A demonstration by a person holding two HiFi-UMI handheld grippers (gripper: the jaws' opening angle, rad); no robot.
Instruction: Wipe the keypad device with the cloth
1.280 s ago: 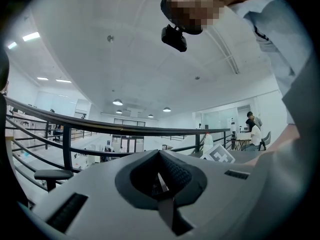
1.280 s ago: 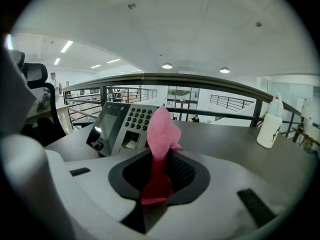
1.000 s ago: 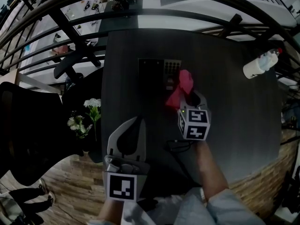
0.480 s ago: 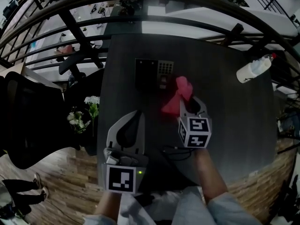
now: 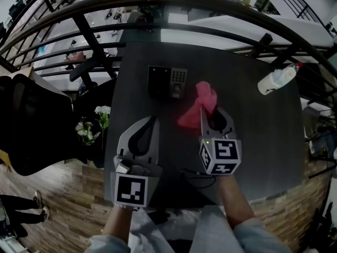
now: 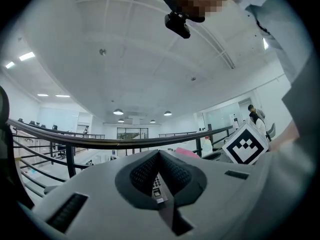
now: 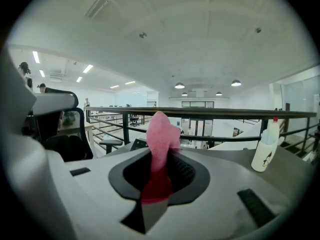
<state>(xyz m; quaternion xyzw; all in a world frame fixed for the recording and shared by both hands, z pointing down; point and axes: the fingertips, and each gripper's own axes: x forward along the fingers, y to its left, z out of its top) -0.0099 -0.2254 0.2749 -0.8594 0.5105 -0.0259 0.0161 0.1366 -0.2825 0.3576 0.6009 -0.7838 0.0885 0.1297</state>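
Observation:
The keypad device (image 5: 168,80), a black panel with a grey key block, lies at the far middle of the dark table (image 5: 263,141). A pink cloth (image 5: 201,103) hangs just right of and nearer than it, apart from it. My right gripper (image 5: 211,114) is shut on the cloth (image 7: 161,134), which stands up out of the right gripper (image 7: 160,159). My left gripper (image 5: 151,121) hovers over the table's near left, shut and holding nothing. In the left gripper view the left gripper (image 6: 159,155) points at the keypad (image 6: 156,183); the cloth (image 6: 186,153) shows beyond.
A white spray bottle (image 5: 276,79) lies at the far right of the table, also the bottle (image 7: 265,149) in the right gripper view. A black cable (image 5: 197,173) loops near the front edge. White flowers (image 5: 95,126) and a black chair (image 5: 31,125) stand left; a railing (image 5: 174,20) runs behind.
The right gripper has drawn the cloth back off the keypad's right edge toward me, leaving a gap. The left gripper has kept its place, still shut.

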